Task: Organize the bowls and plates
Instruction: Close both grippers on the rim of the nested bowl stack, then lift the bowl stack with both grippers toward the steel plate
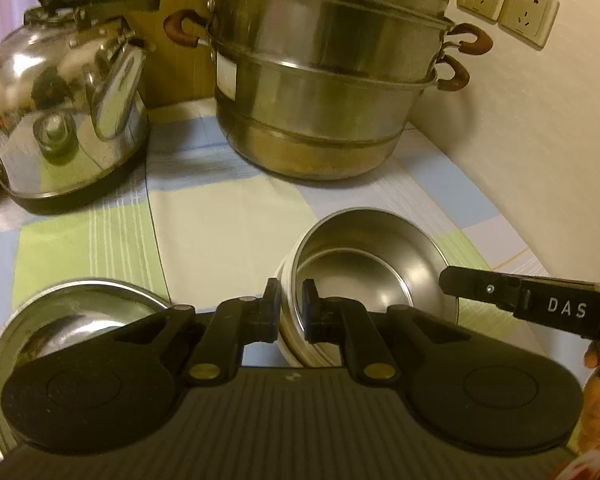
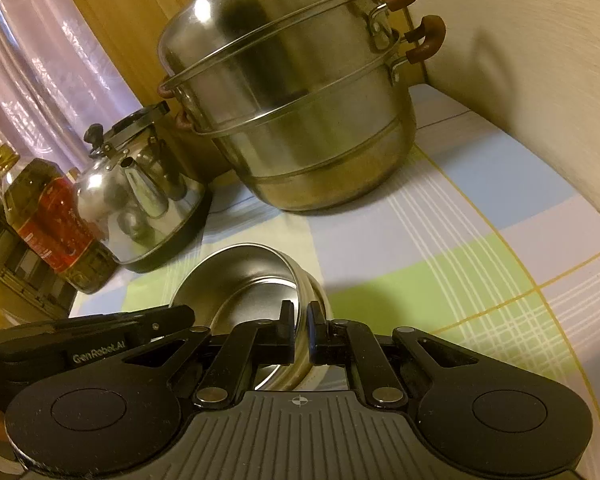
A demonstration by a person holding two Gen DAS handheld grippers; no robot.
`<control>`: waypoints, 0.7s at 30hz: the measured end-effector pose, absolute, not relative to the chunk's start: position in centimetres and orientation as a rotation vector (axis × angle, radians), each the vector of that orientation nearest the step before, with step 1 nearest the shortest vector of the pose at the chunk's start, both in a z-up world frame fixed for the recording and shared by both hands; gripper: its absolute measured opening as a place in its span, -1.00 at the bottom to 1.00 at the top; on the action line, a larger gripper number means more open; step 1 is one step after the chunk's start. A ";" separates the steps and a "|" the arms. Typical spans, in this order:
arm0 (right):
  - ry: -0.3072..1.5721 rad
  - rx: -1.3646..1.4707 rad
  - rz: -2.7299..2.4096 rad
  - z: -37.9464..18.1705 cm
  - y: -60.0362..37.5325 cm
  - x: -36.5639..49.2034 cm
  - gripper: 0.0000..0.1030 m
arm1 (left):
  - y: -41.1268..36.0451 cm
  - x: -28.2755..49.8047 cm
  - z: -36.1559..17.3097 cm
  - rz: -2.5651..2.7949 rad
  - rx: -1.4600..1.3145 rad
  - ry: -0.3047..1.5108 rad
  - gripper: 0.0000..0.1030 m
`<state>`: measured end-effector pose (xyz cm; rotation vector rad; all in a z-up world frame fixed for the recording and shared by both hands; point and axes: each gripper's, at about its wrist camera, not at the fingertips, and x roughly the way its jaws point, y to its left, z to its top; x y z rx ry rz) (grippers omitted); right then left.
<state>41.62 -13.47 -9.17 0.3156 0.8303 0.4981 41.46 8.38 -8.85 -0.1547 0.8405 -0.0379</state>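
On the checked tablecloth (image 1: 204, 216), near the front edge, sits the steel bowl (image 1: 364, 272), tilted up on its side with the open face toward the kettle side. Both grippers are clamped on its rim from opposite sides: left gripper (image 1: 291, 304) has its fingers closed on the near rim in the left wrist view, right gripper (image 2: 300, 326) is closed on the rim's edge in the right wrist view. Each one's black finger also pokes into the other's camera.

Around it: big stacked steamer pot (image 1: 328, 80) straight behind, against the wall corner, well apart from the bowl. Kettle (image 1: 68, 112) to its left. Oil bottle (image 2: 56, 220) beyond the kettle, right wrist view only. Steel plate (image 1: 72, 320) just left of the left gripper, mostly covered by the gripper body.

Hard to tell: whether the bowl's lower edge touches the cloth or is lifted, as the gripper bodies block it. A paler ring shows around the bowl's underside; can't say if it's a second bowl. Two wall sockets (image 1: 508, 4) top right.
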 end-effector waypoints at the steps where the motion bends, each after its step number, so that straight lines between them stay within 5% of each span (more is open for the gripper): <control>1: 0.836 0.314 0.497 -9.1 -13.4 41.7 -0.87 | 8.4 41.5 -8.8 -0.034 -0.162 0.844 -0.81; 6: 0.865 0.332 0.492 -9.0 -13.5 42.1 -0.87 | 8.8 41.8 -8.9 -0.023 -0.210 0.875 -0.75; 8: 0.869 0.321 0.484 -8.9 -13.4 42.2 -0.86 | 9.0 41.9 -9.0 -0.009 -0.224 0.889 -0.50; 10: 0.875 0.305 0.476 -8.8 -13.2 42.5 -0.79 | 9.2 42.0 -9.1 0.005 -0.236 0.894 -0.48; 12: 0.879 0.294 0.469 -8.8 -12.9 42.7 -0.44 | 9.3 42.2 -9.2 0.009 -0.245 0.901 -0.47; 14: 0.882 0.293 0.471 -9.0 -12.7 42.9 -0.33 | 9.4 42.4 -9.3 0.013 -0.253 0.908 -0.42; 21: 0.920 0.290 0.465 -10.1 -12.0 43.7 -0.33 | 9.4 42.8 -9.9 0.003 -0.281 0.923 -0.42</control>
